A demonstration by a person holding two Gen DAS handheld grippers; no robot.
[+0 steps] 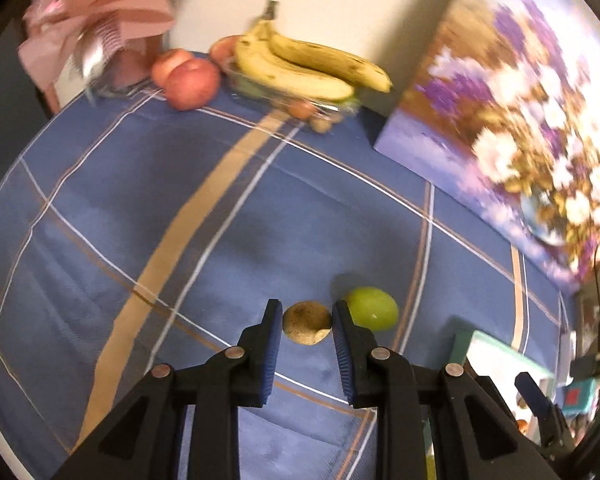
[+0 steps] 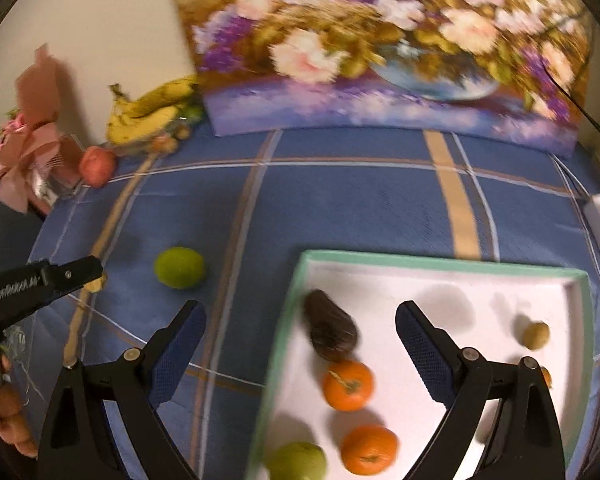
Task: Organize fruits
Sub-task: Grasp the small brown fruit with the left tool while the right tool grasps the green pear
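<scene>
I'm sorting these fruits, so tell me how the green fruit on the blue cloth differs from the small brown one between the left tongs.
The green fruit is bright, smooth and larger; the brown fruit is dull, rough-looking and smaller. The green fruit lies outside the left tongs, beside one finger; the brown fruit sits between them. Both are roundish and rest on the blue cloth.

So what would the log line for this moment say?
left gripper: open around kiwi | right gripper: open over tray | lime: on cloth
</scene>
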